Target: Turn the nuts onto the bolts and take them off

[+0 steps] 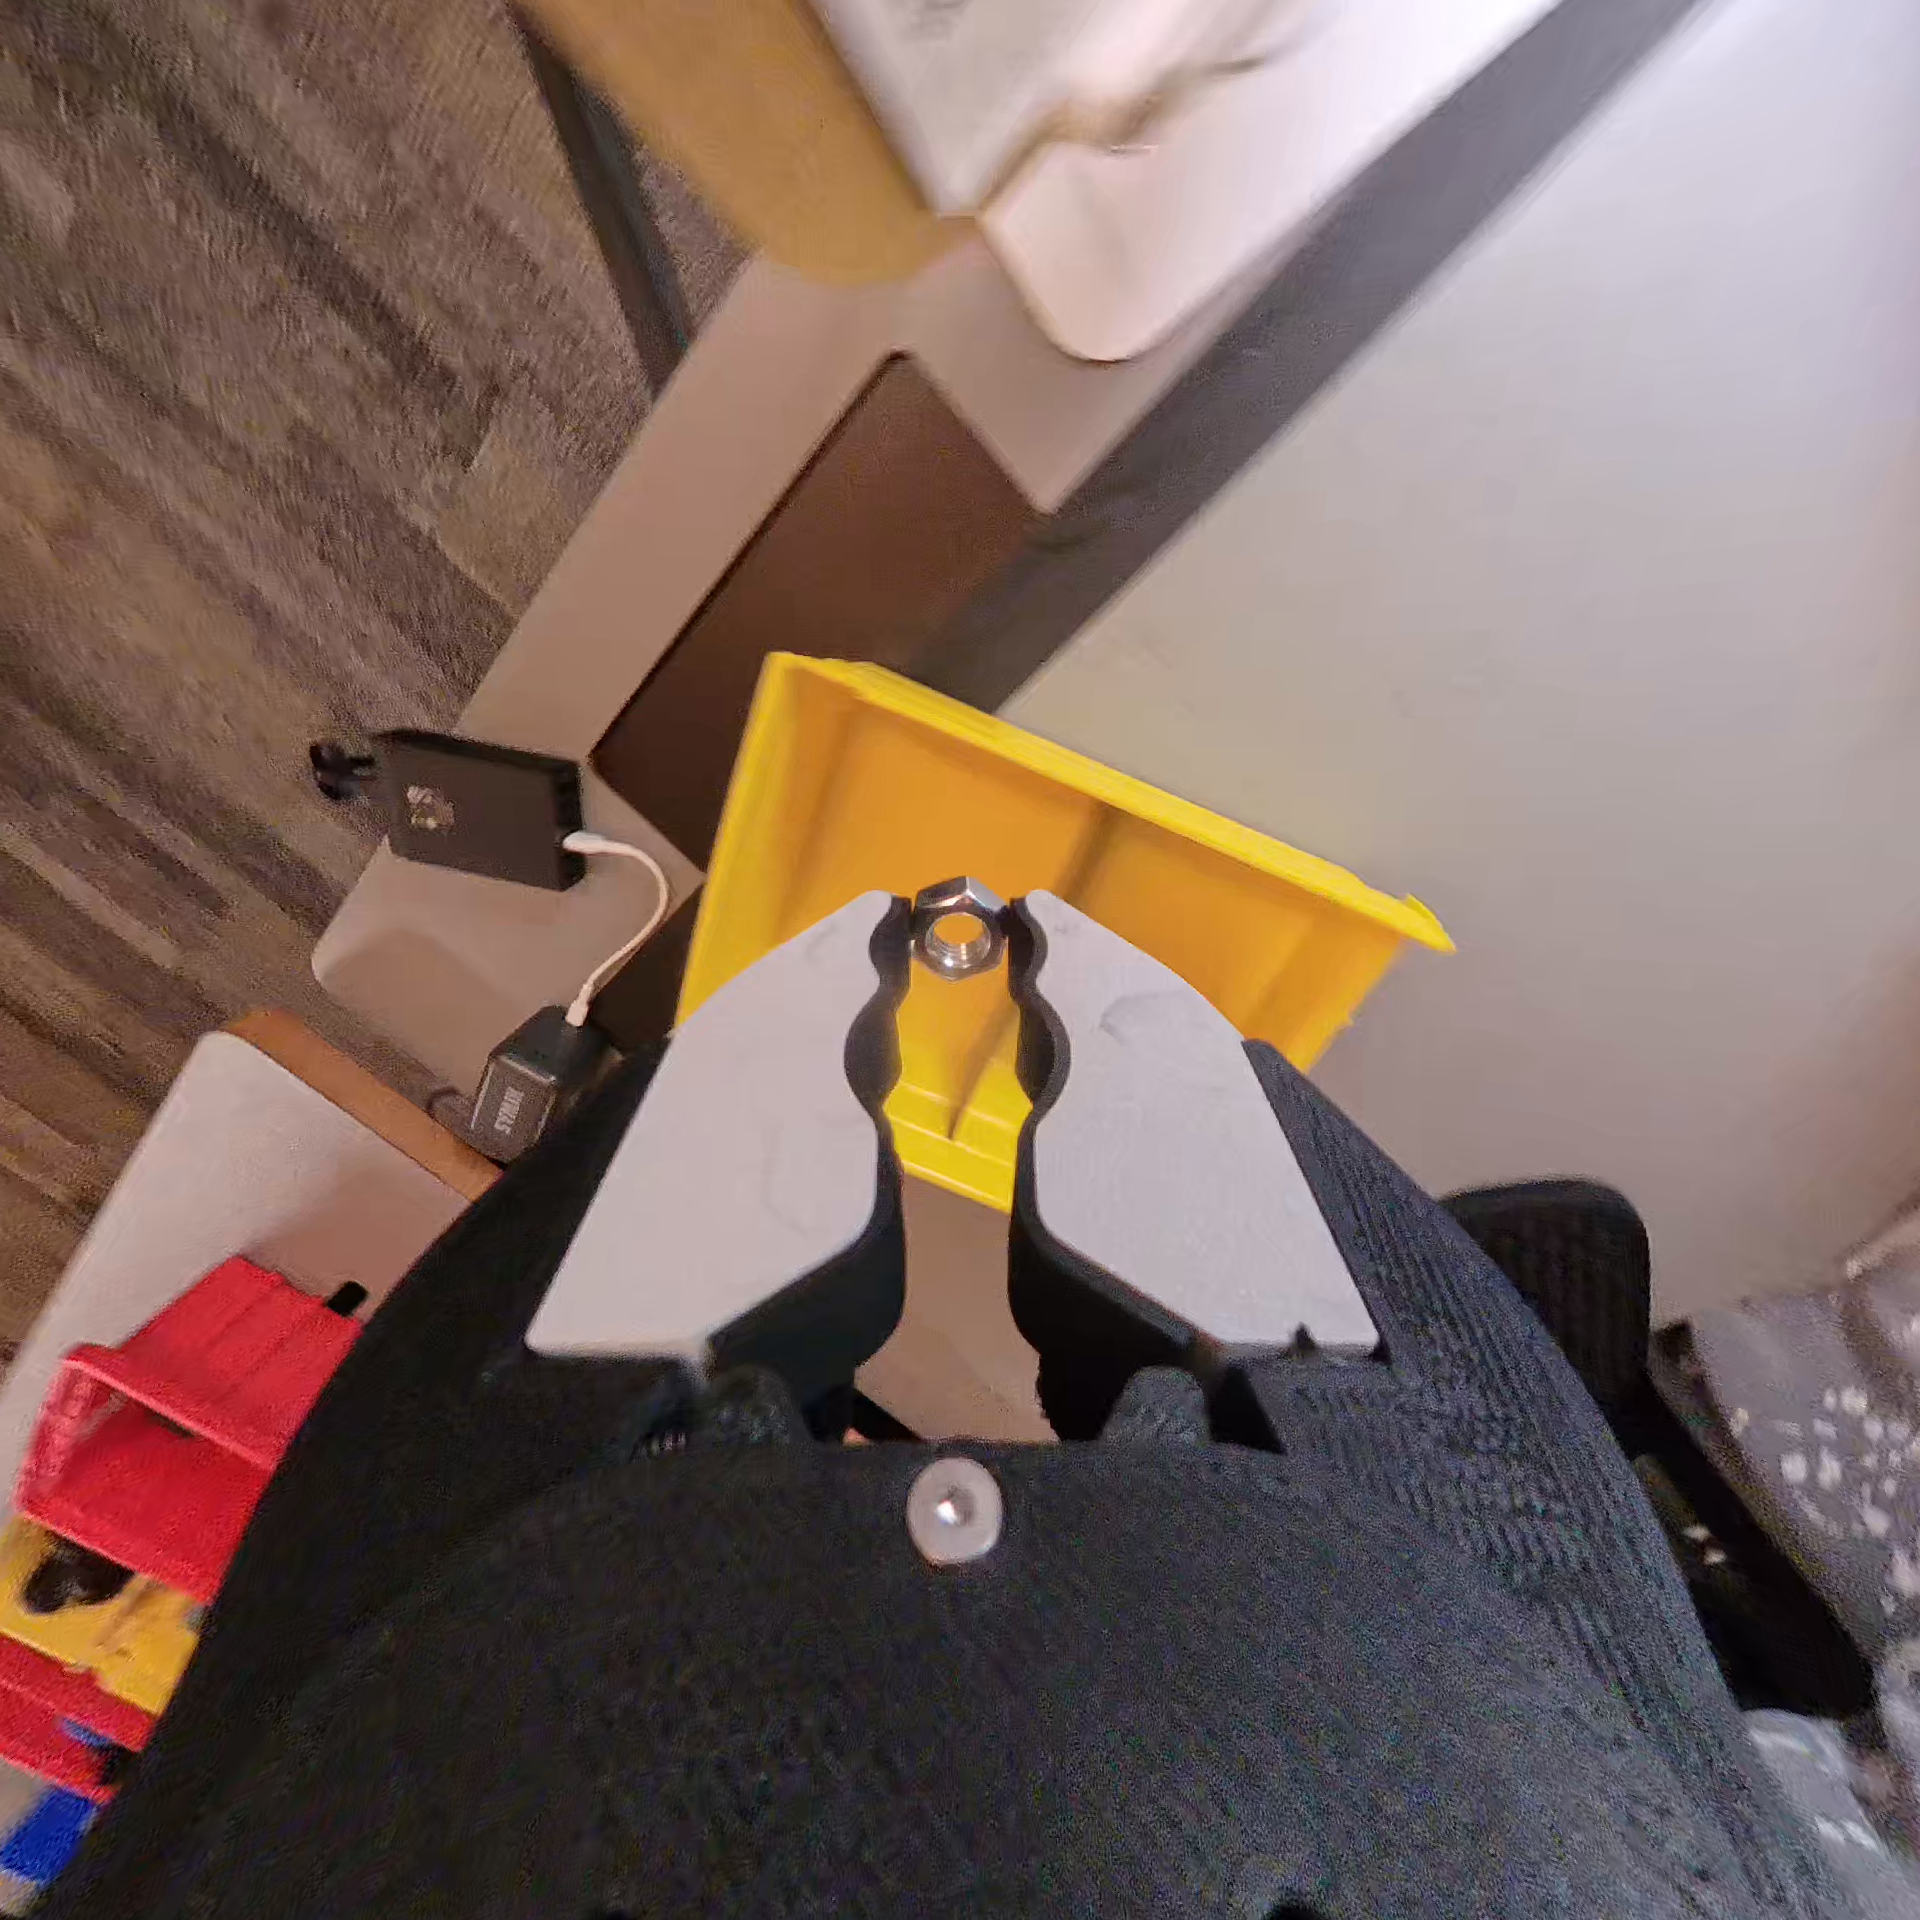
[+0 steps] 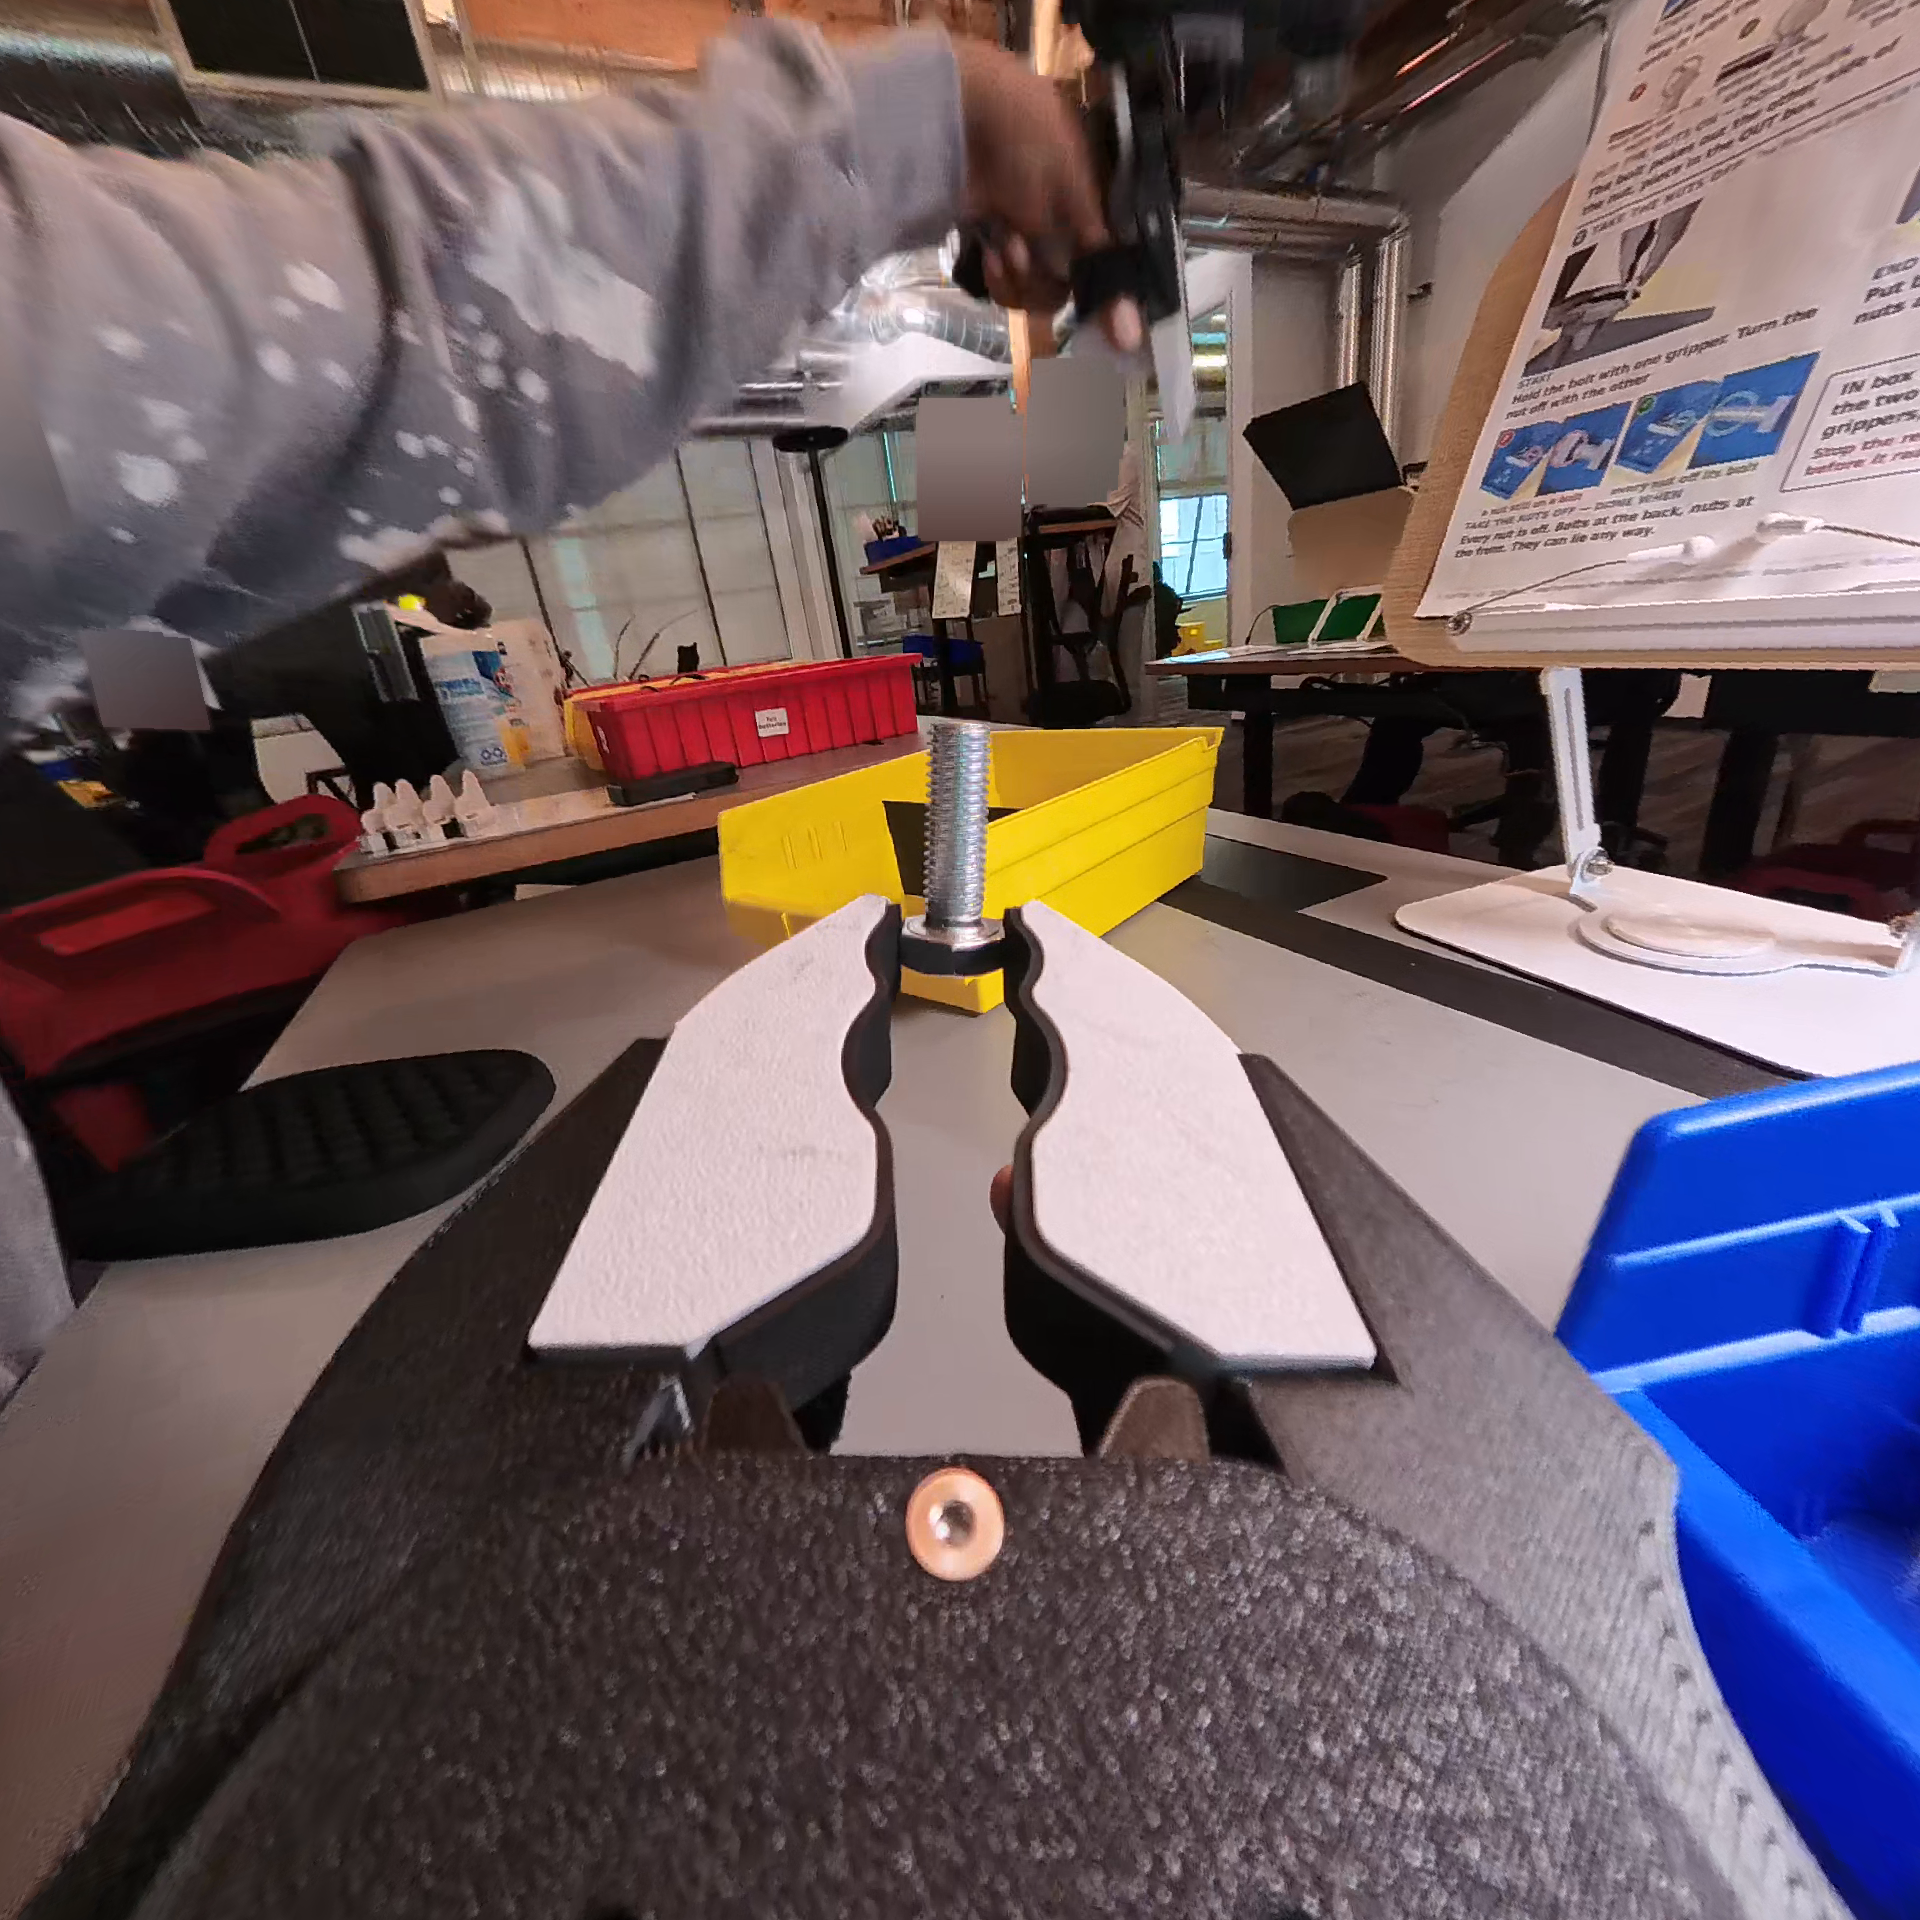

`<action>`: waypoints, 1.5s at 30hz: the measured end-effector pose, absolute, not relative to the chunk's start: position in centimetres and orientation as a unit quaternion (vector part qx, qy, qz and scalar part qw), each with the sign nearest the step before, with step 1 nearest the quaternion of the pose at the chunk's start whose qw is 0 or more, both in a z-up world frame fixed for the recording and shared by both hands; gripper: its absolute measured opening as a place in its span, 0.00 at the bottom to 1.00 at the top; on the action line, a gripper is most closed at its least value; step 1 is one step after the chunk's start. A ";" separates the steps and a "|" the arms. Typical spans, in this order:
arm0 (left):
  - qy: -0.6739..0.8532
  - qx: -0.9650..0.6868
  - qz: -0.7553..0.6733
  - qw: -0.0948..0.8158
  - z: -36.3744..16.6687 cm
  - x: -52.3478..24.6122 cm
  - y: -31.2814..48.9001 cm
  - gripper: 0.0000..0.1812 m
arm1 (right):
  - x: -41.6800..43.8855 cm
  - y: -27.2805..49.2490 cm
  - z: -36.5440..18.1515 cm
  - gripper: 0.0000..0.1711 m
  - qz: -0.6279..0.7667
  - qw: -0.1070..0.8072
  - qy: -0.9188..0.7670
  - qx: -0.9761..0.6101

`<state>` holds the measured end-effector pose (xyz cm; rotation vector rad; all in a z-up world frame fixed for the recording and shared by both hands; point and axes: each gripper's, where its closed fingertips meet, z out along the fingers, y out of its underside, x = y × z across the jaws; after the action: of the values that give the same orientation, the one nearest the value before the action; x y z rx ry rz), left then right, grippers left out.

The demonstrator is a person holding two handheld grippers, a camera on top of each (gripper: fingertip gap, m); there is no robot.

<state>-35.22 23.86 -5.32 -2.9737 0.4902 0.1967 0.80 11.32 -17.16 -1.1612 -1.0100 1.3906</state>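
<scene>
Grey table (image 2: 1455,1132), yellow bin (image 2: 1101,821) at twelve o'clock; right gripper (image 2: 951,940) clamps the bolt (image 2: 958,821) by its head, upright; left gripper (image 1: 958,920) pinches the nut (image 1: 954,927) — small, hard, slick steel; grip the flats.

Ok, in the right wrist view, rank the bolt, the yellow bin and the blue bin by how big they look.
1. blue bin, though it is nearest the camera and cut off, so unsure
2. yellow bin
3. bolt, clearly smallest

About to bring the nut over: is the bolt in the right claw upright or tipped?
Upright. The right claw grips the bolt by its head, threaded shank pointing straight up, bare of any nut.
</scene>
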 end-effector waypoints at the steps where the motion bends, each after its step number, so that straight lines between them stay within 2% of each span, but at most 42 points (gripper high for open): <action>1: 0.192 -0.977 0.064 0.063 -4.4 -32.7 22.7 0.10 | 0.7 11.1 -17.2 0.11 0.574 0.510 -0.422 -0.481; 5: 0.324 -0.943 0.045 0.067 -3.8 -21.5 17.4 0.10 | 0.3 10.2 -17.4 0.11 0.571 0.512 -0.427 -0.479; 9: 0.437 -0.896 0.006 0.079 -6.5 -11.4 12.4 0.10 | 0.0 9.0 -17.2 0.11 0.573 0.514 -0.428 -0.474; 15: 0.523 -0.846 -0.050 0.087 -11.1 -2.8 8.2 0.10 | -0.9 6.5 -17.2 0.11 0.570 0.513 -0.455 -0.451; 32: 0.558 -0.823 -0.085 0.060 -13.9 1.0 7.2 0.10 | -0.9 6.5 -16.8 0.11 0.565 0.518 -0.452 -0.456; 45: 0.564 -0.818 -0.092 0.062 -13.8 1.9 7.1 0.10 | -0.6 6.7 -16.5 0.11 0.574 0.520 -0.441 -0.454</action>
<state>1.92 7.06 -13.83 -2.4732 1.7064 -0.2791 -0.60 6.71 -16.47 -1.0875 -1.0582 1.3750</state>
